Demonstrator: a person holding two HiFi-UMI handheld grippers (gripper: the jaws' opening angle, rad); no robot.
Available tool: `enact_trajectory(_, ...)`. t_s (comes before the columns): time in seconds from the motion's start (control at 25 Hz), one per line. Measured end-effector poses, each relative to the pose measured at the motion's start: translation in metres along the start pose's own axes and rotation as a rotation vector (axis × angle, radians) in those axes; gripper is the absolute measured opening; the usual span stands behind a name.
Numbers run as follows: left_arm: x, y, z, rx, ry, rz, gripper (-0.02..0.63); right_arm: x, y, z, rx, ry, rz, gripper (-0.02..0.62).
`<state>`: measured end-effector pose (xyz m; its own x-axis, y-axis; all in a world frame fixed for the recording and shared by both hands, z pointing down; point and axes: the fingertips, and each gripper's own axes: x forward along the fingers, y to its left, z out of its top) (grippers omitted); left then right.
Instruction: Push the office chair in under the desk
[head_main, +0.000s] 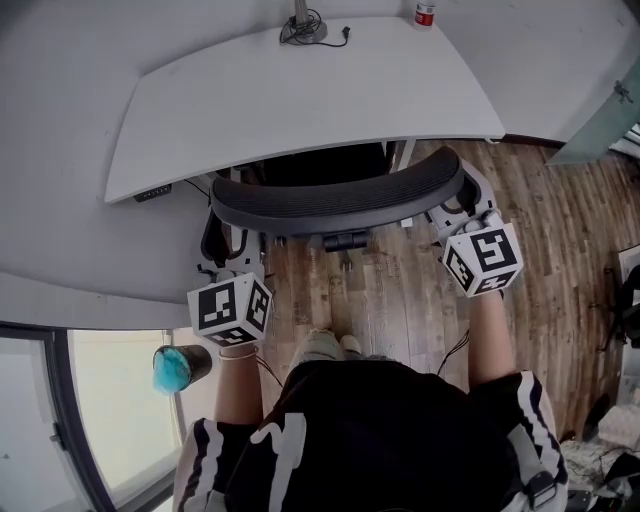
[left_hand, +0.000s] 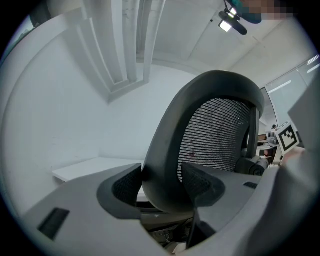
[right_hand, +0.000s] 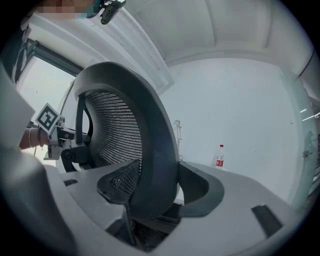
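The black office chair's curved backrest top (head_main: 338, 203) sits just in front of the white desk (head_main: 300, 90), and its seat (head_main: 320, 164) is under the desktop. My left gripper (head_main: 222, 235) is at the backrest's left end and my right gripper (head_main: 455, 198) at its right end. In the left gripper view the jaws of the left gripper (left_hand: 161, 187) straddle the backrest's frame edge (left_hand: 165, 145), with pads against both sides. The right gripper (right_hand: 159, 192) grips the opposite frame edge (right_hand: 157, 145) the same way. Mesh (left_hand: 215, 130) shows behind the frame.
A small bottle (head_main: 425, 13) and a lamp base with cable (head_main: 305, 30) stand at the desk's far edge. Wood floor (head_main: 565, 250) spreads to the right. A cyan-tipped cylinder (head_main: 178, 368) lies by the window at lower left. White walls close in behind and left of the desk.
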<state>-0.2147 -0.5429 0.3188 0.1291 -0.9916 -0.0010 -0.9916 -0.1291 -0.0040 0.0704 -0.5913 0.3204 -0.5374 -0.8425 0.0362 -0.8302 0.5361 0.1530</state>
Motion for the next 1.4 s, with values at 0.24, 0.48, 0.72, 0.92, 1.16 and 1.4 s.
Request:
enact_trajectory(0.24, 0.016, 0.004, 0.002, 0.010, -0.012, 0.002, 0.242, 0.013, -0.007, 0.001, -0.002, 0.000, 0.000, 0.250)
enact_trajectory(0.48, 0.030, 0.004, 0.000, 0.011, -0.022, -0.007, 0.242, 0.023, -0.015, -0.002, 0.001, 0.007, -0.004, 0.250)
enact_trajectory(0.72, 0.047, 0.005, 0.002, 0.013, -0.022, -0.018, 0.242, 0.035, -0.025, -0.001, 0.000, 0.009, -0.014, 0.250)
enact_trajectory(0.92, 0.059, 0.007, 0.000, 0.014, -0.018, -0.016, 0.242, 0.045, -0.030, -0.004, 0.002, 0.016, -0.019, 0.250)
enact_trajectory(1.16, 0.073, 0.007, 0.002, 0.014, -0.025, -0.021, 0.242, 0.055, -0.039, -0.003, 0.003, 0.027, -0.021, 0.250)
enact_trajectory(1.4, 0.078, 0.003, 0.003, 0.009, -0.033, -0.024, 0.242, 0.059, -0.045, -0.003, 0.001, 0.023, -0.014, 0.250)
